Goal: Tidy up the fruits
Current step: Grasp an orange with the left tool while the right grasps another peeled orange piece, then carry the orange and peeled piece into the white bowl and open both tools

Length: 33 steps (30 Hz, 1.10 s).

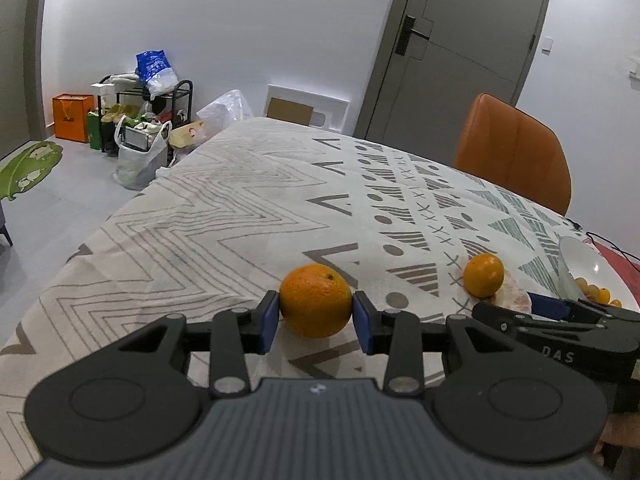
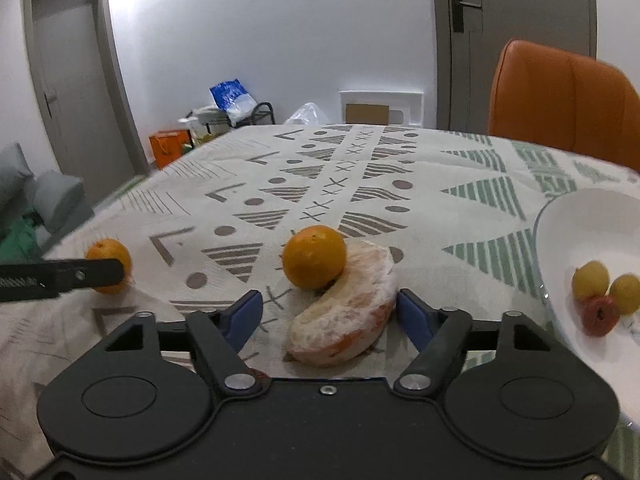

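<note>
Orange fruit fills the gap of your left hand-held gripper: a large orange sits on the patterned cloth of the bench, with both blue pads against its sides, pinching it. Your right hand-held gripper is spread wide around a peeled pomelo wedge; one pad sits just beside the wedge's right edge, the other well clear of it on the left. A smaller orange rests touching the wedge's far side. At the right edge of the bench stands a white bowl holding two yellow fruits and a red fruit. Behind it is an orange chair.
</note>
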Each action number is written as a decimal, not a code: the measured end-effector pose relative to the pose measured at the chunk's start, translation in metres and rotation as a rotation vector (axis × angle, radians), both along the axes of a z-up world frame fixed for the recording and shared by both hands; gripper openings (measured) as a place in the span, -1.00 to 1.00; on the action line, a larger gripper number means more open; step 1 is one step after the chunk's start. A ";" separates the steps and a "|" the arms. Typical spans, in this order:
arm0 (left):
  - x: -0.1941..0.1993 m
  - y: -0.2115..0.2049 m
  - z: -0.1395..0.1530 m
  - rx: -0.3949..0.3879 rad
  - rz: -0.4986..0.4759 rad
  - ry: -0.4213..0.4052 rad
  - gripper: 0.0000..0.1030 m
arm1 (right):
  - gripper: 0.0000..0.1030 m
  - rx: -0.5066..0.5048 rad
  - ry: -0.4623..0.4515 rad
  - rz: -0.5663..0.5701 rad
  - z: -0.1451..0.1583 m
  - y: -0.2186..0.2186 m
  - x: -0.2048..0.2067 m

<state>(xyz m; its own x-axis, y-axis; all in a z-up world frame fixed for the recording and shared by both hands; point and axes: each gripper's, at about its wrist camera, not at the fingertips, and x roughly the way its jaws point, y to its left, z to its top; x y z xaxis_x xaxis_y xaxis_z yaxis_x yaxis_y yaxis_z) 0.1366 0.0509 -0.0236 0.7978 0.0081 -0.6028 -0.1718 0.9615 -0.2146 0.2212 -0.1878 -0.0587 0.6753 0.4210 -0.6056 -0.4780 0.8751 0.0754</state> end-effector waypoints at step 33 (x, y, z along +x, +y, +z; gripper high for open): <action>-0.006 -0.017 0.002 -0.017 -0.042 -0.021 -0.26 | -0.24 -0.079 -0.045 -0.131 0.001 -0.035 -0.020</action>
<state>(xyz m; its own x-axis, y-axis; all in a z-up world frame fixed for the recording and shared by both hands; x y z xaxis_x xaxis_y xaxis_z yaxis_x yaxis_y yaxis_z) 0.1304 0.0335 -0.0219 0.8095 -0.0354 -0.5860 -0.1271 0.9640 -0.2337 0.2017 -0.2229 -0.0573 0.7489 0.2794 -0.6009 -0.3603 0.9327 -0.0154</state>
